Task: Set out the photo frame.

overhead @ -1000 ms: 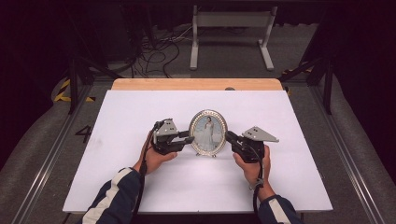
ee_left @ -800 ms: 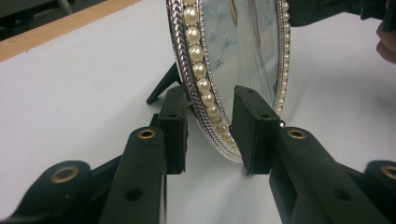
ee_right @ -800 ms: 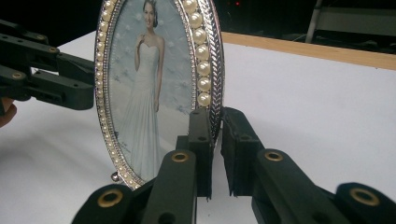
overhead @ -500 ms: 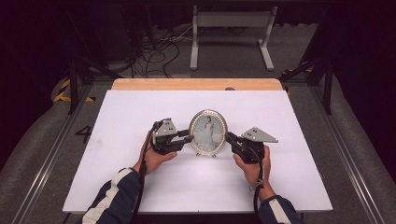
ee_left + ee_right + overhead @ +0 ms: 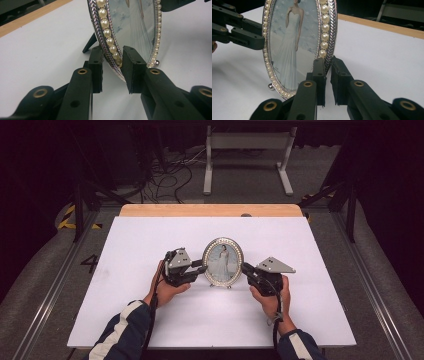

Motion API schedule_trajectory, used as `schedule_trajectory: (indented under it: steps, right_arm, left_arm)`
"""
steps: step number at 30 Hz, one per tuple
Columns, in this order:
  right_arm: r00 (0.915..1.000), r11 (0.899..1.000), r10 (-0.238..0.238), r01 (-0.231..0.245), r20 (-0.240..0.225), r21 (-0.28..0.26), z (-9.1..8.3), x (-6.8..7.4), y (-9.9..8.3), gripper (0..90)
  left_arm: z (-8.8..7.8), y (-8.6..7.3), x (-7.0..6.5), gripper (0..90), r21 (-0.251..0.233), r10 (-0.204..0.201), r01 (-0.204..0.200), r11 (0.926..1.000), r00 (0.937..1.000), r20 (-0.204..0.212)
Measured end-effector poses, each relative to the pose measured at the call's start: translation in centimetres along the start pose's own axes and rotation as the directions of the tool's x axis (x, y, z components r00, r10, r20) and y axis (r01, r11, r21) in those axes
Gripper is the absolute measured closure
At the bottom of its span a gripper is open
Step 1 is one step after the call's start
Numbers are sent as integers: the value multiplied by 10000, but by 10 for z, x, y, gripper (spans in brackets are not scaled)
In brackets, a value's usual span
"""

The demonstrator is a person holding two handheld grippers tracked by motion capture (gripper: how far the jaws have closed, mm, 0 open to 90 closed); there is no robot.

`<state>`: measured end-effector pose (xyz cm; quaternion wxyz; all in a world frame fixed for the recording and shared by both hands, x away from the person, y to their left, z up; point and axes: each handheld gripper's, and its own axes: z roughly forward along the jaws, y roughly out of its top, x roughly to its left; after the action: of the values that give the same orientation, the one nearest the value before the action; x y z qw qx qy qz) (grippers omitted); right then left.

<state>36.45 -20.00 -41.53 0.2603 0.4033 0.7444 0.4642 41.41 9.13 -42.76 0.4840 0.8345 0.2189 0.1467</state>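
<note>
Your picture frame [image 5: 223, 262] stands upright near the middle of the white table [image 5: 150, 310], its oval front facing you, and you have a gripper at each side of it.

Your left gripper [image 5: 198, 270] reaches in from the frame's left. Seen along its own jaws, the two pads straddle the pearl-beaded rim [image 5: 108, 32], one in front and one behind; they have just drawn in a little, and there looks to be a sliver of space beside the rim, so I cannot tell whether they are actually pinching it.

Your right gripper [image 5: 248, 271] is narrowed almost fully onto the opposite edge of the frame, one pad on the front by the pearls [image 5: 323, 30] and the other behind (the rim sits squeezed between them).

The frame's small ball foot [image 5: 271, 86] rests on the table.
</note>
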Motion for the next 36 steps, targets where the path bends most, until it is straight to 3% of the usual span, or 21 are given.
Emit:
schedule_trajectory:
  steps: [16,36]
  right_arm:
    - [10000,9999,39,-38,-69,111,2,-2,1,819]
    - [9997,9998,-144,147,-186,167,3,-2,-1,799]
  left_arm:
    - [-2,1,-3,716,98,-222,222,9997,9998,-14]
    - [-2,1,-5,698,140,88,-85,9999,9997,-242]
